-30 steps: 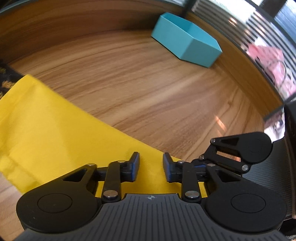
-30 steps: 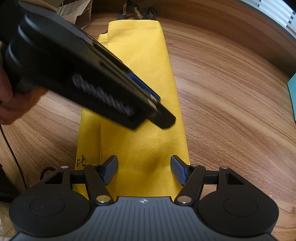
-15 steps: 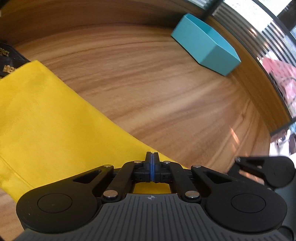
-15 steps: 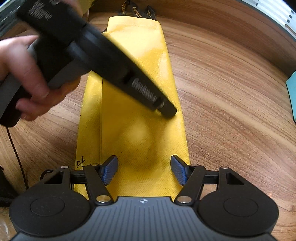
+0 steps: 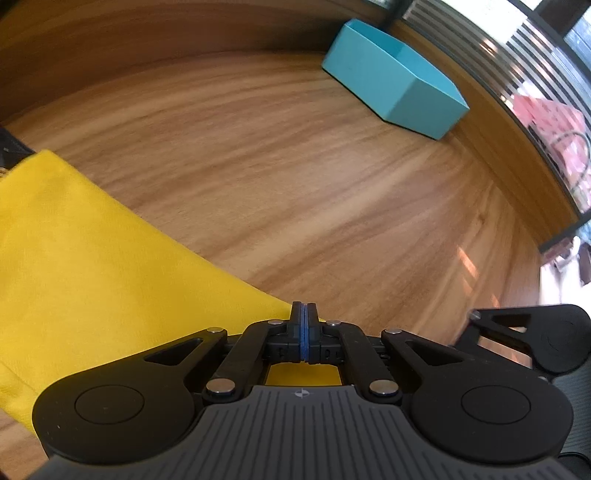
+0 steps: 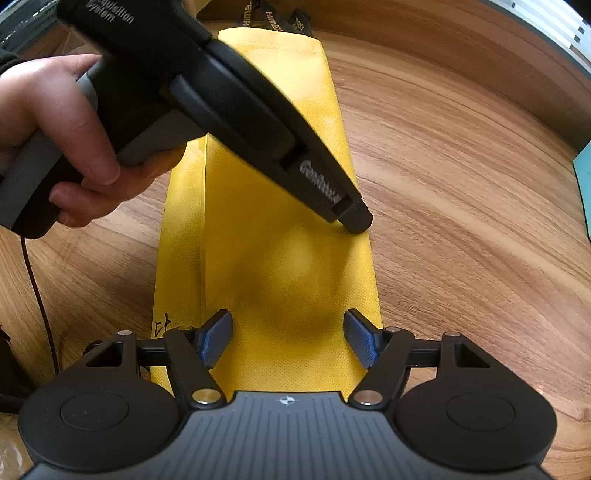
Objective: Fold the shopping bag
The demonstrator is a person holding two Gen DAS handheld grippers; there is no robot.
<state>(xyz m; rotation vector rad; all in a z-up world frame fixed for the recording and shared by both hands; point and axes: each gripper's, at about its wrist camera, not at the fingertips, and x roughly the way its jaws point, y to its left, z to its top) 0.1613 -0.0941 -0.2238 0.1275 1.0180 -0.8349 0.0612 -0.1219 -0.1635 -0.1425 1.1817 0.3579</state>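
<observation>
Bag: the yellow shopping bag (image 6: pixel 280 229) lies flat on the wooden table (image 6: pixel 461 206), folded lengthwise into a long narrow strip that runs away from the right gripper toward the far edge of the table.
Fold line: a narrower layer shows along the strip's left side, with a small black mark near its near corner.
Handles: black printed straps (image 6: pixel 273 16) stick out from the far end of the strip.
Left gripper: the left gripper (image 5: pixel 304 332) has its blue pads pressed together at the bag's right-hand long edge, partway along the strip; from its own camera the yellow cloth reaches right up to the pads, so it seems to be pinching the edge, though the cloth between the pads is too thin for me to make out for certain.
Left hand: a hand (image 6: pixel 62 140) grips the left tool's handle, above the table to the left of the bag.
Right gripper: the right gripper (image 6: pixel 288 339) hangs over the near end of the strip, pointing steeply down, its jaws wide apart and opening; the cloth lies beneath and between the pads and neither pad presses on it.
Box: an open teal box (image 5: pixel 395 77) sits near the far rim of the table, well apart from the bag.
Cable: a thin dark cable (image 6: pixel 37 291) trails over the table on the left.
</observation>
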